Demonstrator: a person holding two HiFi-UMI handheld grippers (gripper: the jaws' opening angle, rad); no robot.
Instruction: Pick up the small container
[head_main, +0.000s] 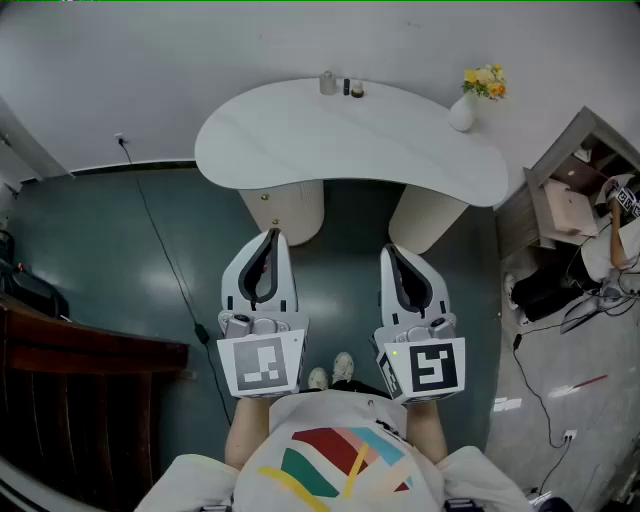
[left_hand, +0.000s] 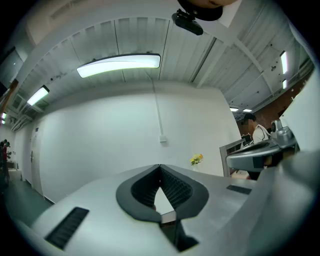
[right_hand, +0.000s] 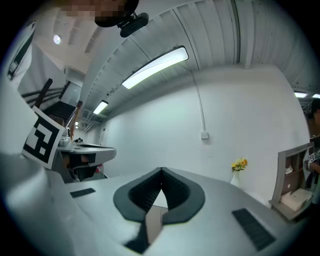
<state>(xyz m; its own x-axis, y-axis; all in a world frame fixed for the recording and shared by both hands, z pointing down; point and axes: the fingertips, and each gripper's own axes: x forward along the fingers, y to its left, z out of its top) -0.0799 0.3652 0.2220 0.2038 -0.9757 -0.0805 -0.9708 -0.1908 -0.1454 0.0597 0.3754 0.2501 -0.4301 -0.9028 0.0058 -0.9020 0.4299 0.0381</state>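
A small pale container (head_main: 327, 83) stands at the far edge of the white curved table (head_main: 300, 150), with a smaller dark item (head_main: 350, 88) right beside it. My left gripper (head_main: 273, 235) and my right gripper (head_main: 389, 251) hang side by side over the floor, short of the table's near edge and far from the container. Both point toward the table. In the left gripper view the left gripper (left_hand: 160, 168) has its jaws closed tip to tip with nothing between them. The right gripper (right_hand: 161, 171) looks the same in its own view. Neither gripper view shows the container.
A white vase of yellow flowers (head_main: 464, 108) stands at the table's far right. A pale cabinet (head_main: 560, 200) and tangled cables are at the right, where a person (head_main: 622, 225) sits. Dark wooden furniture (head_main: 70, 350) is at the left. A black cable (head_main: 165, 250) runs across the floor.
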